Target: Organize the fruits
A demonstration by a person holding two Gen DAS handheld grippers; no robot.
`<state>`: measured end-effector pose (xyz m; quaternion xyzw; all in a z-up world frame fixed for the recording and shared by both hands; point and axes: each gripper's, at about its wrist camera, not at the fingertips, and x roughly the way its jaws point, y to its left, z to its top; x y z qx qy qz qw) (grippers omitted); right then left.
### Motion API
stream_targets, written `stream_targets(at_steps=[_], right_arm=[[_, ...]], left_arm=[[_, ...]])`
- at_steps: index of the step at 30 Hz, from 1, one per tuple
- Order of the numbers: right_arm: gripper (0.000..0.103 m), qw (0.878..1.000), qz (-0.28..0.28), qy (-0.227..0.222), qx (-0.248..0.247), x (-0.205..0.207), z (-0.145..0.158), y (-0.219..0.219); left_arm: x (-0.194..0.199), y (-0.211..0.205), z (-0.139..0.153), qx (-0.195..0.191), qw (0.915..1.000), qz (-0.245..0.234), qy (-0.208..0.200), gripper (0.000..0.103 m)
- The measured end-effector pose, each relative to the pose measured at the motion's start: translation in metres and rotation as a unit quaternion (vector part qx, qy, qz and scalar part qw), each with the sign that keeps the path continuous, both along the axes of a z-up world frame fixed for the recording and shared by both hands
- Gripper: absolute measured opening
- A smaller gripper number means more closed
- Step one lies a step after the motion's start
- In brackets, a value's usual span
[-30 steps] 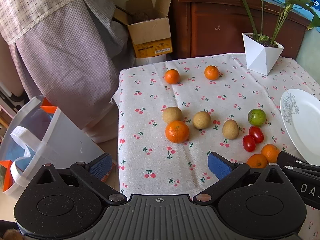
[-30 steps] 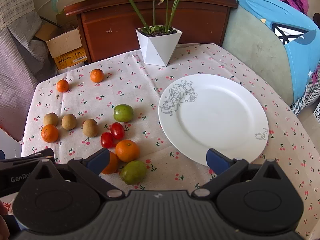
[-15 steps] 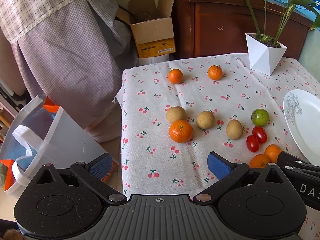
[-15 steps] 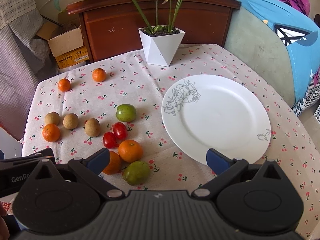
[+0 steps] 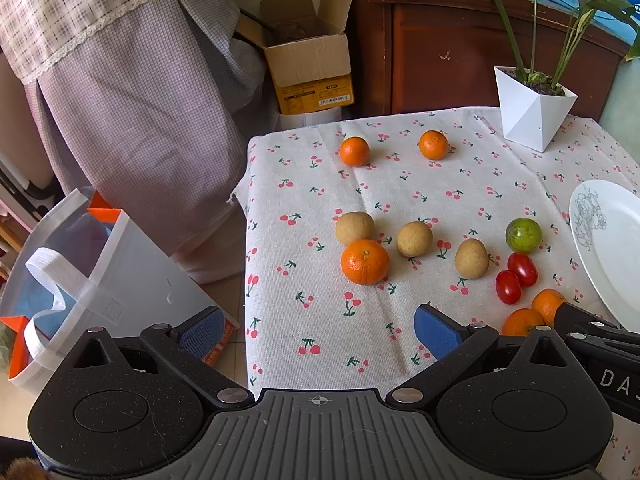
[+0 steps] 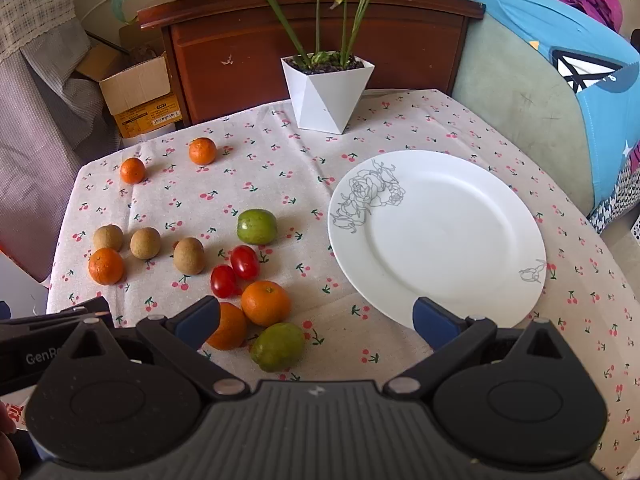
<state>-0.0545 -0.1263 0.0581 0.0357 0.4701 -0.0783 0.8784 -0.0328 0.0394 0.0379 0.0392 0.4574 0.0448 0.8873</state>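
Observation:
Fruit lies on a cherry-print tablecloth [image 6: 264, 168]. Several oranges: two at the back [image 6: 202, 151] [image 6: 132, 170], one at the left [image 6: 105, 266], two near the front [image 6: 265, 303] [image 6: 228, 326]. Three brown kiwis [image 6: 189, 255] sit in a row. Two red tomatoes [image 6: 245, 262], a green fruit [image 6: 257, 226] and a second green one [image 6: 277, 347] lie nearby. An empty white plate [image 6: 440, 236] is at the right. My left gripper [image 5: 316, 330] is open above the table's left front edge. My right gripper [image 6: 316, 316] is open over the front fruits.
A white pot with a plant [image 6: 327, 94] stands at the table's back. A wooden cabinet [image 6: 312, 28] and a cardboard box [image 5: 308, 60] are behind. A white bag [image 5: 80, 264] sits on the floor at the left. A sofa [image 6: 552, 92] is at the right.
Both grippers have drifted slightly, so the fruit sits a little further right in each view. Both stay open and empty. No fruit has moved.

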Motion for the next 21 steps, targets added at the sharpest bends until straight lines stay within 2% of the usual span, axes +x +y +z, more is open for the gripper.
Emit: stream_targets(at_steps=[21], right_arm=[[0.098,1.000,0.008,-0.008,0.017,-0.0015,0.0007,-0.0013]], left_arm=[[-0.0018,0.0019,0.0007,-0.008,1.0000,0.002,-0.001,0.101]])
